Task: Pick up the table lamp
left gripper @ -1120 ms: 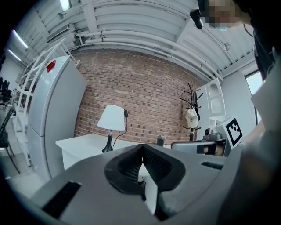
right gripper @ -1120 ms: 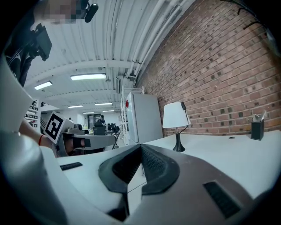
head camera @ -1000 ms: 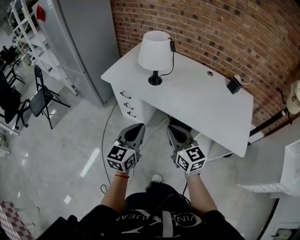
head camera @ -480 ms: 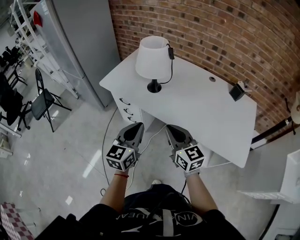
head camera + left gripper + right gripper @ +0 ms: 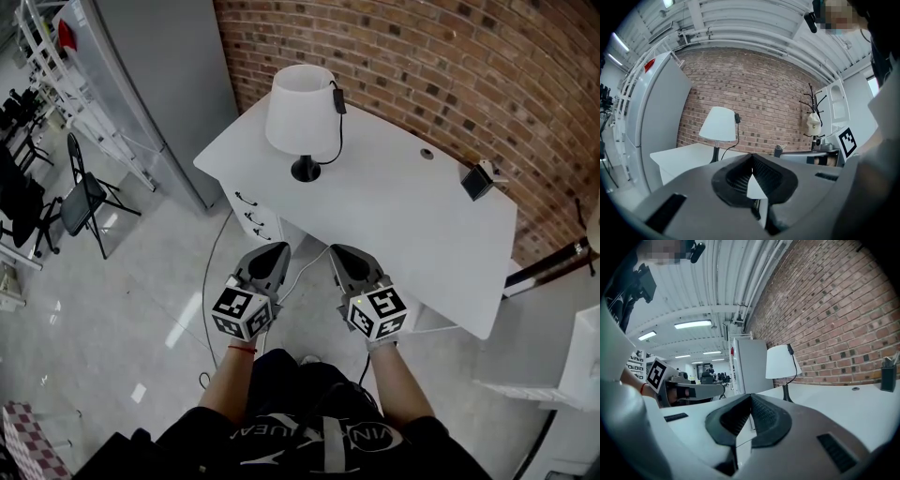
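A white table lamp (image 5: 300, 112) with a cone-shaped shade, a thin black stem and a round black foot is seen standing upright near the far left corner of a flat white desk (image 5: 412, 220). A thin black cord (image 5: 341, 127) is hung down beside the shade. The lamp is not touched by anything. The left gripper (image 5: 278, 248) and the right gripper (image 5: 339, 251), grey with marker cubes, are held side by side before the near edge of the desk, over the shiny grey floor (image 5: 141, 309). Both are pointed toward the desk, and the lamp is found well beyond them, about in line with the gap between them. In the left gripper view the lamp (image 5: 718, 124) is seen far off, above and left of the left gripper (image 5: 751, 157), whose jaws are pressed together with nothing between them. In the right gripper view the lamp (image 5: 782, 362) is seen far off, above and right of the right gripper (image 5: 751, 396), whose jaws are also clenched and empty. White drawers with black handles (image 5: 251, 208) are set under the desk's left end. A small black box (image 5: 476, 180) is placed at the far right edge of the desk. A red brick wall (image 5: 450, 66) is seen behind the desk, a tall grey cabinet (image 5: 159, 84) to its left, and a black folding chair (image 5: 86, 197) further left.
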`<state>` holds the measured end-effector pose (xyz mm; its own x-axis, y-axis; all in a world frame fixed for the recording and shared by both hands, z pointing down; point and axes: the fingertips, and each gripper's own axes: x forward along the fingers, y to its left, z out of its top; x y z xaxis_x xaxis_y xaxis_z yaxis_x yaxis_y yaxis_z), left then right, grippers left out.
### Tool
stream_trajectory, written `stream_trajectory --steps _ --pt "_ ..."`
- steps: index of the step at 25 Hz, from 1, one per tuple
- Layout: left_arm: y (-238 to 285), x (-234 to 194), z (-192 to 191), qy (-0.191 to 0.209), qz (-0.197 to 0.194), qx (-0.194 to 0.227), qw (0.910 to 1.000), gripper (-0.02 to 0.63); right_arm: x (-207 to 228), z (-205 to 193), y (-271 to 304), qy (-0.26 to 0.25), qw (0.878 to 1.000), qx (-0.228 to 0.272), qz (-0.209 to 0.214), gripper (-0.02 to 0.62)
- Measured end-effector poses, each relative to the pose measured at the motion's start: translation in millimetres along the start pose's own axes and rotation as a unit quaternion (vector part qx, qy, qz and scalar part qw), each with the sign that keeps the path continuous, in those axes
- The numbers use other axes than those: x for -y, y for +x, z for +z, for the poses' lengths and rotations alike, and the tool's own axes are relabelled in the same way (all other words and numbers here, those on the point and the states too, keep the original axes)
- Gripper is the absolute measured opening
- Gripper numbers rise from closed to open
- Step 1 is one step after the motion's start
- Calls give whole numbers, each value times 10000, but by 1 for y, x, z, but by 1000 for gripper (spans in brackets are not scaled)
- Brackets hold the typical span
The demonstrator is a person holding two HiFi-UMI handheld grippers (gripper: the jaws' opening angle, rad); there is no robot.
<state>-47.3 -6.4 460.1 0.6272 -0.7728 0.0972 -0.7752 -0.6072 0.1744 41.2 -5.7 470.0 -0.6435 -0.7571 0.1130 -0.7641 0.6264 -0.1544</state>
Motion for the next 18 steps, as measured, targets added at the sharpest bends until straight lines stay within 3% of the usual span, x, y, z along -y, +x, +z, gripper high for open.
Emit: stream_trajectory --steps 9,18 --pt "10 -9 -7 75 -129 -153 9998 6 -2 -12 28 107 9999 -110 79 2" --pt "54 -37 -4 -10 -349 -150 9993 6 23 -12 73 74 9999 -137 -15 2"
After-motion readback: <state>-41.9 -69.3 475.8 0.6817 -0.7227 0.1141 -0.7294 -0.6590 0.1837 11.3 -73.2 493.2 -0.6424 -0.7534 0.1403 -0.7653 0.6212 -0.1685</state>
